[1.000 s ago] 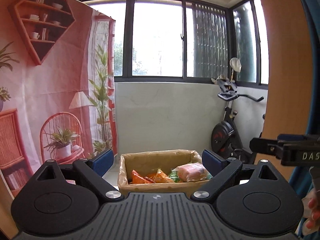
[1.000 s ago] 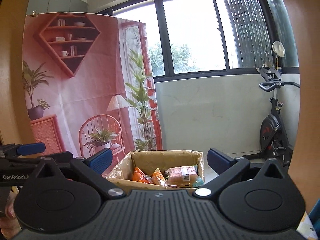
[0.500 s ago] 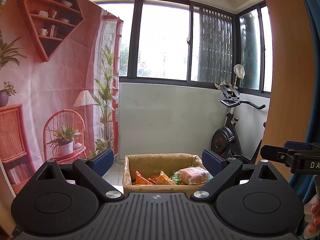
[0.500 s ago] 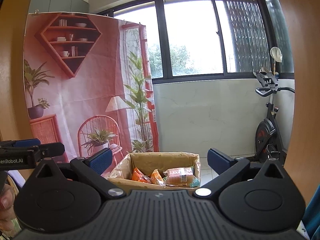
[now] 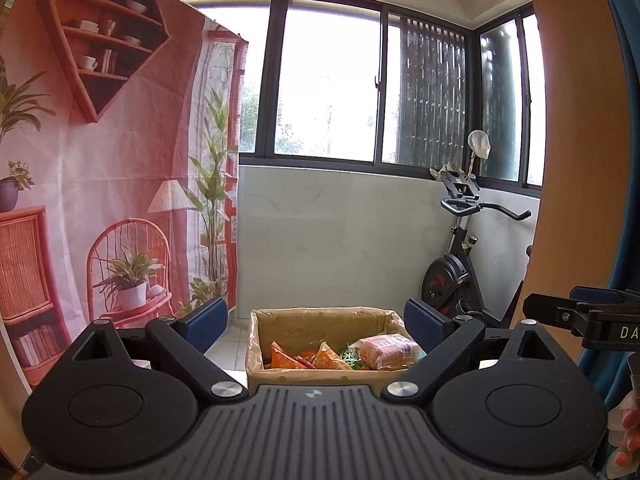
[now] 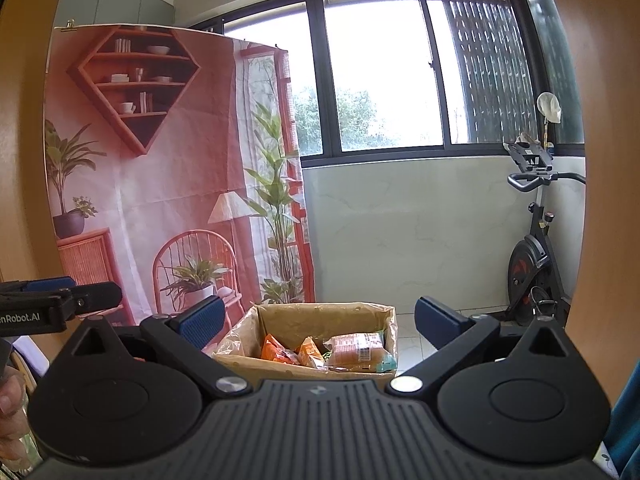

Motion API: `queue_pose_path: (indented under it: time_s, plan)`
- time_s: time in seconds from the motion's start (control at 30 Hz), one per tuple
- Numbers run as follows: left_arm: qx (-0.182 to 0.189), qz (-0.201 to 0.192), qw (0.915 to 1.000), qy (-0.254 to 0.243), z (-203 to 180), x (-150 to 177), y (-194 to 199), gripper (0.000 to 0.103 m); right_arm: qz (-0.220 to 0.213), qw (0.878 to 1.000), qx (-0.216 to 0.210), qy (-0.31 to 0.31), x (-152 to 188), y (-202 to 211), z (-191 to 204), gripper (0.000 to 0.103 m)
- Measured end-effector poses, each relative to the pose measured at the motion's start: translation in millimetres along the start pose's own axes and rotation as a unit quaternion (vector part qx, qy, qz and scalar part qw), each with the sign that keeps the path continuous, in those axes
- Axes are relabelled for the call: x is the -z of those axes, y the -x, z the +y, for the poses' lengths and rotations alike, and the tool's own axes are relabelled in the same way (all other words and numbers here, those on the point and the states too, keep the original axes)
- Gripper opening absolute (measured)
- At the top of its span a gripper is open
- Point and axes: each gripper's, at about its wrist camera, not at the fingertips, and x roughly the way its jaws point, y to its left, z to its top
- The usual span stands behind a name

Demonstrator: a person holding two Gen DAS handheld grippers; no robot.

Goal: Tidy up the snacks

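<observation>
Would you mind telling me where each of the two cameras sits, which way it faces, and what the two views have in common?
Left wrist: sits behind the open left gripper, facing the cardboard box of snack packets, window beyond; the right gripper and fingertips show at the right edge.
Right wrist: sits behind the open right gripper, facing the same cardboard box; the left gripper shows at the left edge.
Shared: the box, the printed backdrop, the exercise bike, and each sees the other gripper.
</observation>
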Motion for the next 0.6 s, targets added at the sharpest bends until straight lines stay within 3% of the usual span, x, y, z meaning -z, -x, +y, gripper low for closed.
queue_pose_path:
  time_s: [0.6]
  plan:
    - [0.002, 0.003, 1.0, 0.004, 4.9, 1.0, 0.7, 0.096, 0.003, 1.0, 0.002, -0.002, 0.7, -1.2, -1.1, 0.103]
